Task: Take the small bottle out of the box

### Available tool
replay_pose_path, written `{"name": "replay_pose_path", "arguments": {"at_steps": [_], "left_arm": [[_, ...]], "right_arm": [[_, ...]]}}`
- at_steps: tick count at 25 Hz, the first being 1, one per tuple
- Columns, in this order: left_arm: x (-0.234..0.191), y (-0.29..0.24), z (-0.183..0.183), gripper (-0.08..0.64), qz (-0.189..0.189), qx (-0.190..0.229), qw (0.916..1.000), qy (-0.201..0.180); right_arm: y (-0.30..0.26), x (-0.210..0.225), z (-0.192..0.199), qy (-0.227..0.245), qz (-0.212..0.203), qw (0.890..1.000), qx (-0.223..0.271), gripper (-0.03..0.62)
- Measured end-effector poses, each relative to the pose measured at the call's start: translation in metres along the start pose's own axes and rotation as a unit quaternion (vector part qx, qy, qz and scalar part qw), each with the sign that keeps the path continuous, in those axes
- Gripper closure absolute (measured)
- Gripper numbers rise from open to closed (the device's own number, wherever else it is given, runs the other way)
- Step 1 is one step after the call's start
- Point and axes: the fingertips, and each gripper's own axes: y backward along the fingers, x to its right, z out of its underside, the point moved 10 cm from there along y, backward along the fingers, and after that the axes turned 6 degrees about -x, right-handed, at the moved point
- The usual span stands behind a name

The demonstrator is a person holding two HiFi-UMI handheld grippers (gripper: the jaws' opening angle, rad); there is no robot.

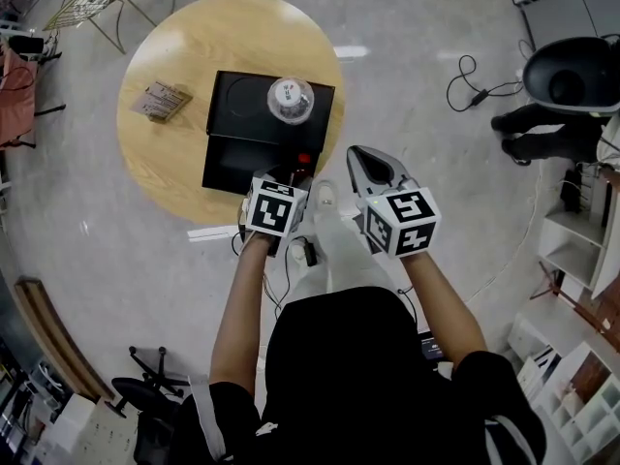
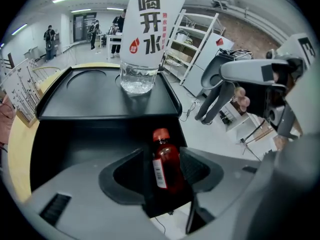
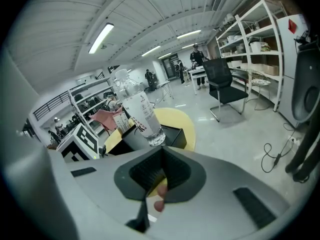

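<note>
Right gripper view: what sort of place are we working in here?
Likely an open-plan lab or workshop-style office: tall metal shelving racks along the wall, a black office chair on the glossy floor, strip lights overhead, and people standing further back.

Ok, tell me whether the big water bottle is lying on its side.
No, the big water bottle stands upright on the black box.
</note>
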Motion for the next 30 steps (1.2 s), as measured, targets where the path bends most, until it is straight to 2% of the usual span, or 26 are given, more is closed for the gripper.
{"name": "replay_pose_path", "arguments": {"at_steps": [7, 12, 15, 21, 26, 30], "left_arm": [[-0.007, -0.003, -0.003, 0.324, 0.022, -0.021, 0.9993, 0.022], [-0.008, -0.003, -0.007, 0.319, 0.02, -0.03, 0.9986, 0.039], [-0.009, -0.007, -0.01, 0.319, 0.0, -0.042, 0.9983, 0.039], [-0.006, -0.018, -0.01, 0.321, -0.043, -0.089, 0.9949, 0.017], [-0.002, -0.03, -0.007, 0.331, -0.061, -0.126, 0.9902, 0.0], [-0.003, -0.031, -0.007, 0.331, -0.072, -0.131, 0.9888, -0.005]], "right_arm": [[-0.003, 0.002, 0.003, -0.005, -0.005, 1.0, -0.009, 0.591], [-0.006, 0.0, 0.006, -0.006, -0.012, 1.0, -0.02, 0.591], [-0.007, 0.0, 0.009, -0.007, -0.014, 1.0, -0.026, 0.591], [-0.003, 0.004, 0.012, -0.012, -0.014, 0.999, -0.032, 0.591], [-0.004, 0.009, 0.016, -0.016, -0.012, 0.999, -0.038, 0.591], [-0.004, 0.014, 0.019, -0.019, -0.011, 0.999, -0.042, 0.591]]}}
